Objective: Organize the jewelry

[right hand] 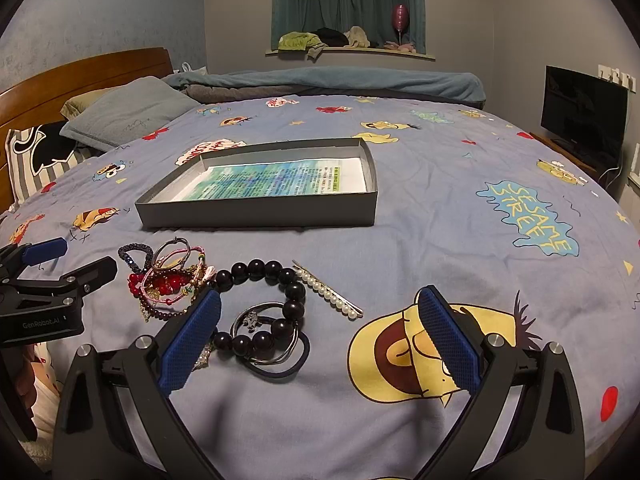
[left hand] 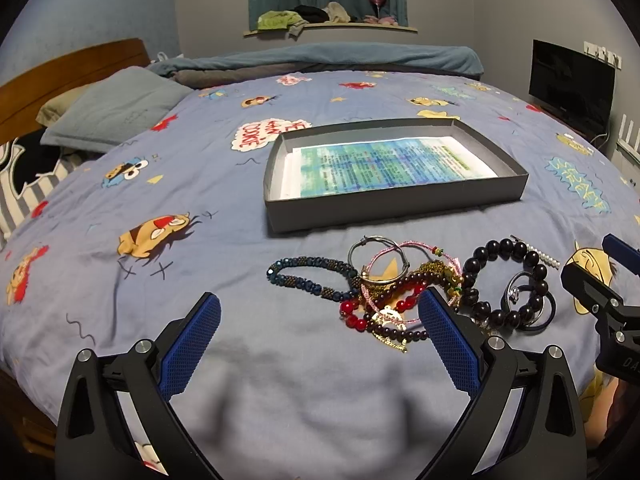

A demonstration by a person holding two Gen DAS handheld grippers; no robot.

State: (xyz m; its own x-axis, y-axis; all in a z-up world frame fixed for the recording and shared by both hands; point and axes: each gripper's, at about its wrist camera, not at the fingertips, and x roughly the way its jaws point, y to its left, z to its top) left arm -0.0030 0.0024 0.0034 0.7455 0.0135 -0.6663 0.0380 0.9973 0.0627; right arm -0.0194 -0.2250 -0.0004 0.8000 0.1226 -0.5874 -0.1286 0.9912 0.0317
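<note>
Both grippers, left gripper [left hand: 320,344] and right gripper [right hand: 320,344], are held released, empty. Black bead bracelet [right hand: 276,304] is judged light, floppy; best pinched across one strand.

Left gripper [left hand: 320,332] fingers spread wide; right gripper [right hand: 320,332] likewise.

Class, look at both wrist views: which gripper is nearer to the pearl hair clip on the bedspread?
Right. The right gripper hovers open just in front of the pearl hair clip, which lies between its fingers' lines. The left gripper is open over the tangled bracelets, further left.
</note>
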